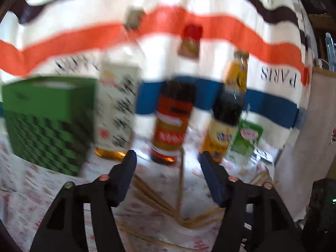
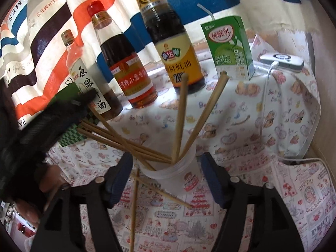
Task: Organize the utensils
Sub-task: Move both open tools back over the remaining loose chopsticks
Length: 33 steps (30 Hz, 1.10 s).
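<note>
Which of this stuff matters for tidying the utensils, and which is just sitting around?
For the job: wooden chopsticks, translucent plastic cup, two loose chopsticks.

Just there: three sauce bottles, green drink carton, white charging gadget, green chequered box.

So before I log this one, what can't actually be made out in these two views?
- Left wrist view: motion blur smears the bottle labels and the chopsticks.
- Right wrist view: the left gripper's jaws are blurred, so their state is unclear there, and it covers the green box.
- Right wrist view: the cup's base sits behind the right gripper; one loose chopstick runs off the bottom edge.
</note>
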### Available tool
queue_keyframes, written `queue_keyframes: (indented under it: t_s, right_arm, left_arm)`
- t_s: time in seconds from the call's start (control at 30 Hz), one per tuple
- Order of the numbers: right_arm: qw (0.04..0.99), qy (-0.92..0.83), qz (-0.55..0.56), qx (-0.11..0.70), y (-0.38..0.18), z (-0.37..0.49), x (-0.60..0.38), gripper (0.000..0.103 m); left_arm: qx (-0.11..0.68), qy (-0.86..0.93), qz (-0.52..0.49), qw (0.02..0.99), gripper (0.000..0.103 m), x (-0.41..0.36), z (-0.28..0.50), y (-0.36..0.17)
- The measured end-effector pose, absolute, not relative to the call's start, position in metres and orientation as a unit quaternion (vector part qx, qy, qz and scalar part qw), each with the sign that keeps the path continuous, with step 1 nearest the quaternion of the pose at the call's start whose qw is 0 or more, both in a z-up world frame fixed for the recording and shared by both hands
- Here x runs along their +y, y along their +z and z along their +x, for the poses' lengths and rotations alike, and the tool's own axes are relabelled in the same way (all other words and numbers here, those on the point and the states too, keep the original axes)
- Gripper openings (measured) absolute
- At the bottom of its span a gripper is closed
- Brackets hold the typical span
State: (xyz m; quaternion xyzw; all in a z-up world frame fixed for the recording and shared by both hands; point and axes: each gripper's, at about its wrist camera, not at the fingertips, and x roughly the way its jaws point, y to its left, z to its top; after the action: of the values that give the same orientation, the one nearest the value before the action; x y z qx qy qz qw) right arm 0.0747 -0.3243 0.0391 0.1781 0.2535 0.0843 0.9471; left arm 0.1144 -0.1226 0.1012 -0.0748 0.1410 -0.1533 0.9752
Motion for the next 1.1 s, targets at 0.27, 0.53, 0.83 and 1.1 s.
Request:
queue_keyframes:
  t_s: [0.27,0.53,0.83,1.1]
  right_arm:
    - [0.951,0.083,0.137,0.266,0.039,0.072,-0.305,0.088]
    - [0.956,0.084,0.098,0.264,0.048,0.058,-0.285,0.095]
    - [0.958,0.065,0.078,0.268,0.03,0.041,-0.288,0.102]
    - [0.932,0.053,0.101,0.343,-0.007,0.071,-0.296,0.102]
  left_arm:
    - [0.118,-0.077,-0.043,0.989,0.087,-0.064,0.08,0.104]
    - [0.134,-0.042,-0.04,0.989,0.102,-0.029,0.049,0.065]
    - [0.213,-0.051,-0.075,0.973,0.102,-0.023,0.052,0.018]
    - [0.274,-0.031,-0.068,0.959,0.102,-0.022,0.071,-0.015]
